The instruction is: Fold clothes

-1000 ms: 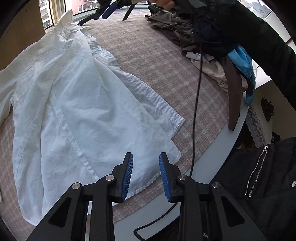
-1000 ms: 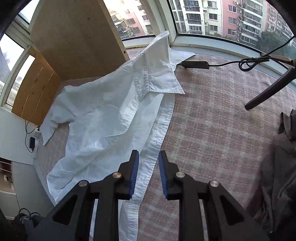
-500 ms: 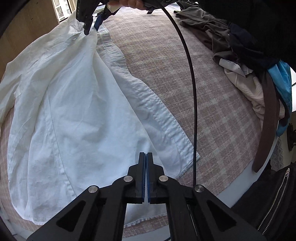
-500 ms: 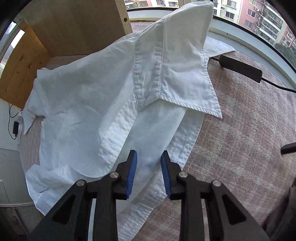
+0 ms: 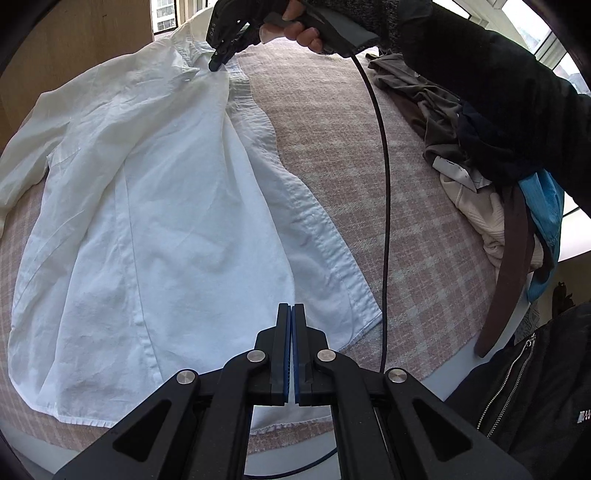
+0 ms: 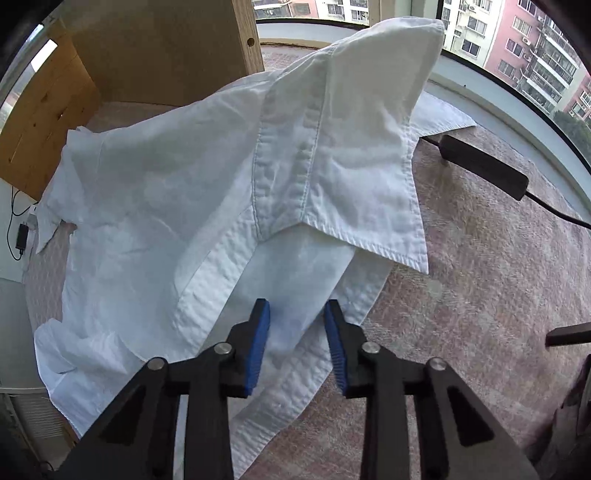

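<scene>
Left gripper is clenched, its blue pads pressed flat together just above the shirt's near hem; whether any cloth is caught between them cannot be told. Right gripper points down at the far end of the shirt, just below the collar, with its jaws apart and white cloth lying between the pads, which do not press on it. From the left wrist view its tips touch the shirt by the collar, and a hand in a dark sleeve grips its handle. The shirt lies spread open on a pink checked cloth, its collar standing up. A pile of other clothes sits well apart at the cloth's right edge. A black cable hangs across the cloth between shirt and pile.
</scene>
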A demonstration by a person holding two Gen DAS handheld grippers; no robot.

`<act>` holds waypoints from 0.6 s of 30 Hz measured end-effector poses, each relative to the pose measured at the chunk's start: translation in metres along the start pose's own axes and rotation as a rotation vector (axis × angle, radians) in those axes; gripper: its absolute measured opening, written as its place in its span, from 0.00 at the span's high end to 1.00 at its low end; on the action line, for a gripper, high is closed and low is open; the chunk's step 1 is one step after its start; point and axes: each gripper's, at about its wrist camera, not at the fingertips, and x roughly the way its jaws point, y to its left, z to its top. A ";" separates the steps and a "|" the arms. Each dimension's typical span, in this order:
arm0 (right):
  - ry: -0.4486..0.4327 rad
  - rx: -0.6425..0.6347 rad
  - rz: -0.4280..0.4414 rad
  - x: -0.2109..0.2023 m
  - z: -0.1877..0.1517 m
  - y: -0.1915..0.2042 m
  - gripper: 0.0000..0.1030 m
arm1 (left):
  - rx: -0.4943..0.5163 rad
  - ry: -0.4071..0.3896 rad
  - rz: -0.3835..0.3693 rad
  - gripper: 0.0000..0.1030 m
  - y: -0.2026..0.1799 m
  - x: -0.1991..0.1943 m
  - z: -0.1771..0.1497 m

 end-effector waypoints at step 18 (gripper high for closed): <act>-0.114 -0.043 -0.394 -0.010 0.020 -0.008 0.99 | 0.038 0.044 -0.135 0.95 -0.028 0.030 0.030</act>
